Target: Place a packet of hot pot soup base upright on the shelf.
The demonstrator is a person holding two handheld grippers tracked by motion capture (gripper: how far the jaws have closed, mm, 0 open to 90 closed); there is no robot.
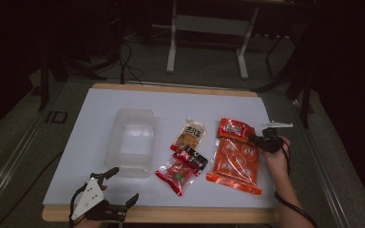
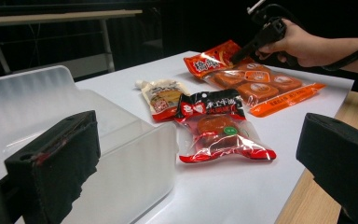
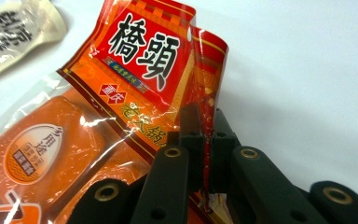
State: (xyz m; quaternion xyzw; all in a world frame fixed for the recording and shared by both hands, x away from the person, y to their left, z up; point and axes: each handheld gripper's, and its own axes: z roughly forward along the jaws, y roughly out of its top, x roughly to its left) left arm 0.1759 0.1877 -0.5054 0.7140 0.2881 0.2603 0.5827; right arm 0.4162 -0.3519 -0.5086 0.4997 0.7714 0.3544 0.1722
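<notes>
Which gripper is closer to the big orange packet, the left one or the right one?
The right. The right gripper is shut on the top edge of the big orange packet. The left gripper hovers open at the table's near left corner, beside the clear plastic box, apart from the packet.

Dark lab, white table (image 1: 123, 99), cabled floor (image 1: 138, 66)

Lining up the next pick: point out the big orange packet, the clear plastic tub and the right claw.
big orange packet (image 1: 233, 164): high view, middle of its clear window.
clear plastic tub (image 1: 129, 140): high view, bare floor inside.
right claw (image 3: 204, 126): right gripper view, fingertips pinching the packet's edge.
</notes>
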